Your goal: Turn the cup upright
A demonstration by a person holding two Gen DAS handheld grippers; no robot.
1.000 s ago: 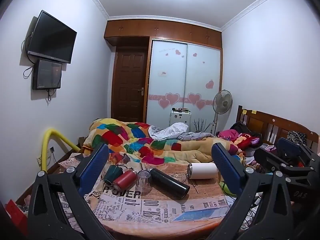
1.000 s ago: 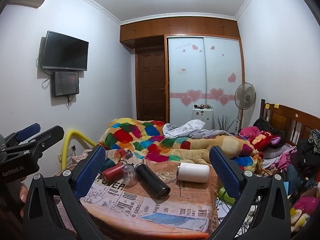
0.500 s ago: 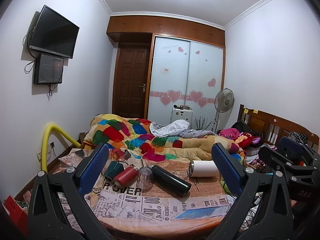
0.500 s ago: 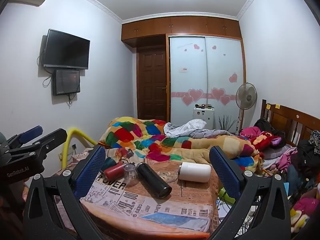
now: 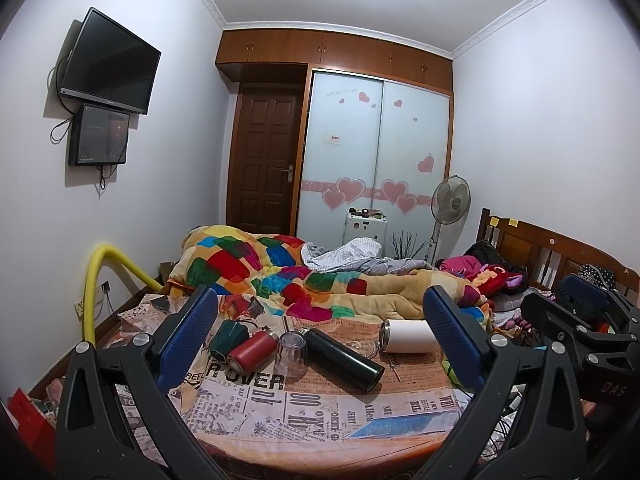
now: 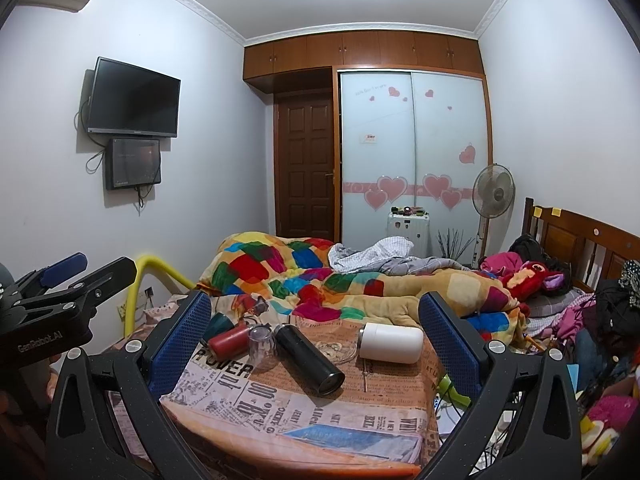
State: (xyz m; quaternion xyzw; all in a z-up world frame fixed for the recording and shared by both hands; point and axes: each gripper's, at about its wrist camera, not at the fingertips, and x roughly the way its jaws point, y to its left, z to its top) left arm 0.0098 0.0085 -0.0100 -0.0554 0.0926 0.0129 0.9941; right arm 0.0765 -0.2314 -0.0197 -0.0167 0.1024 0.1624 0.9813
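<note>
Work has not begun: we hold both tools, left tool (image 5: 318, 334) and right tool (image 6: 314, 334), spread wide and empty, short of the upside-down cup (image 5: 293, 356) on the tabletop (image 5: 320, 412).

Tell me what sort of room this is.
A lived-in bedroom, most likely: a bed with a patchwork quilt, a wooden headboard, and a sliding-door wardrobe with heart stickers.

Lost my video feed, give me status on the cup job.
Left gripper and right gripper open, empty, short of the table. Clear cup upside down between red bottle and black bottle, tight fit.
</note>
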